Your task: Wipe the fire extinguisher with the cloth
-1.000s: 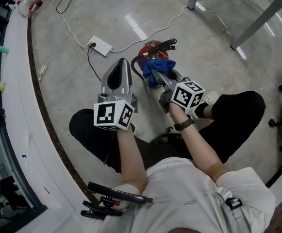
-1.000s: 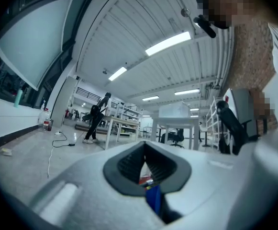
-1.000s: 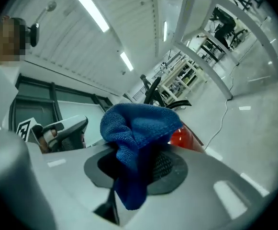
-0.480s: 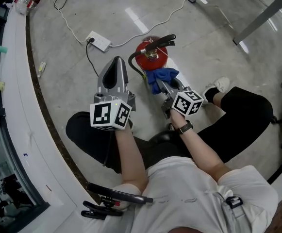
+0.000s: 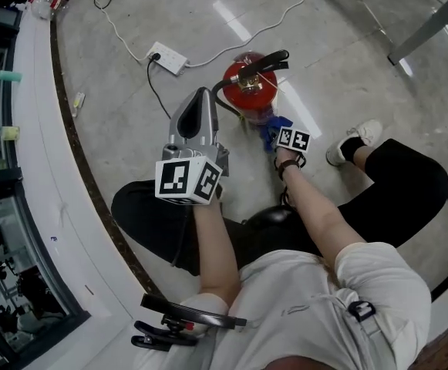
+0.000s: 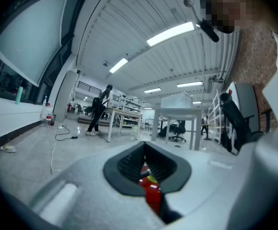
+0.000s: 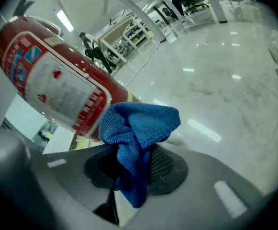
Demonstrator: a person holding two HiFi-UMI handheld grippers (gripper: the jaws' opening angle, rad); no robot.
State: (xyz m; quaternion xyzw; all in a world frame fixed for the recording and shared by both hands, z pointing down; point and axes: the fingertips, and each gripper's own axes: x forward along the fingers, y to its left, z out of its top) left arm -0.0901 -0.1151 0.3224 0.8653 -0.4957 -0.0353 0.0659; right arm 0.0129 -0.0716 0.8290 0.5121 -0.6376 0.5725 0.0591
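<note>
Presently the fire extinguisher (image 5: 248, 87) stands upright on the floor, just ahead of the crouching person's knees, with its black lever (image 5: 268, 60) on top and its hose (image 5: 222, 97) curving down the left side. The right gripper (image 5: 280, 134) is clamped on a bunched blue cloth (image 7: 139, 126), which meets the lower red body just under the printed label. The left gripper (image 5: 200, 99) hovers apart from the cylinder on its left; its jaws are drawn together to a narrow slit with nothing between them.

Likely hazards, as judged from this arrangement:

(a) Tipping or sliding. Nothing steadies the cylinder. A firm sideways stroke, especially one carried higher up the body, could rock it over or push it toward the power strip (image 5: 166, 56) and the white cord (image 5: 216, 52) lying close behind.

(b) Loss of the cloth. Only a fold sits between the jaws, and most of the fabric hangs loose. Drag against the label could pull it free.

(c) Bare contact. With the cloth wadded to one side, a hard jaw tip may scrape the paint or label.

(d) Snagging. Loose fabric carried upward could catch on the hose or the lever.
</note>
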